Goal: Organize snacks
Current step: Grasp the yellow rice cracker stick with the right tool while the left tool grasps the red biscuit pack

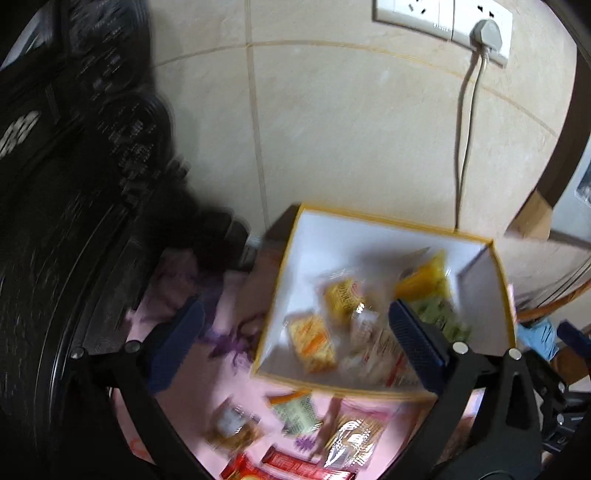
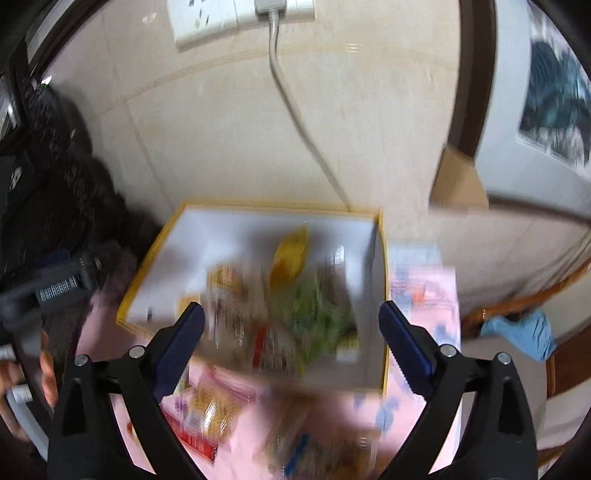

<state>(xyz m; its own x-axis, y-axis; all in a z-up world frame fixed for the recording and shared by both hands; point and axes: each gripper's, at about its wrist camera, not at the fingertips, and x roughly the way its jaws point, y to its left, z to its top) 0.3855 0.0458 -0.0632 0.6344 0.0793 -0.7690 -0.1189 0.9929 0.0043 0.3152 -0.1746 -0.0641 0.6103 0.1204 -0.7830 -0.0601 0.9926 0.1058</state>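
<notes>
Both pairs of jaws stand wide apart and hold nothing. Our left gripper (image 1: 297, 332) hovers over the near left edge of a white box with a yellow rim (image 1: 384, 220); one jaw lies over the pink cloth, the other over the box's inside. Our right gripper (image 2: 291, 328) hangs above the same box (image 2: 280, 205), with the box's contents showing between its jaws.

Inside the box we see several packets already placed: two small yellow-orange snack packets (image 1: 327, 325), a yellow pouch (image 1: 424, 277), a green packet (image 2: 317, 314) and a clear printed wrapper (image 1: 373, 343). Motion blur hides their labels.

The loose snacks still to sort lie on the pink cloth (image 1: 177, 284) covering the worktop, on the near side of the box, below and behind both pairs of jaws. Among them we make out a red bar (image 1: 295, 463) lying with its long axis roughly left to right, a gold foil packet (image 1: 354, 439), a green-labelled packet (image 1: 297, 411) and a small clear packet (image 1: 232, 428). They appear closest to the left gripper, so we judge that hand better placed to draw back and down for the next pick.

Beyond the box stand a tiled wall, a wall socket (image 1: 443, 18) with a cord (image 1: 467, 140), and a black appliance (image 1: 66, 166) at left.
</notes>
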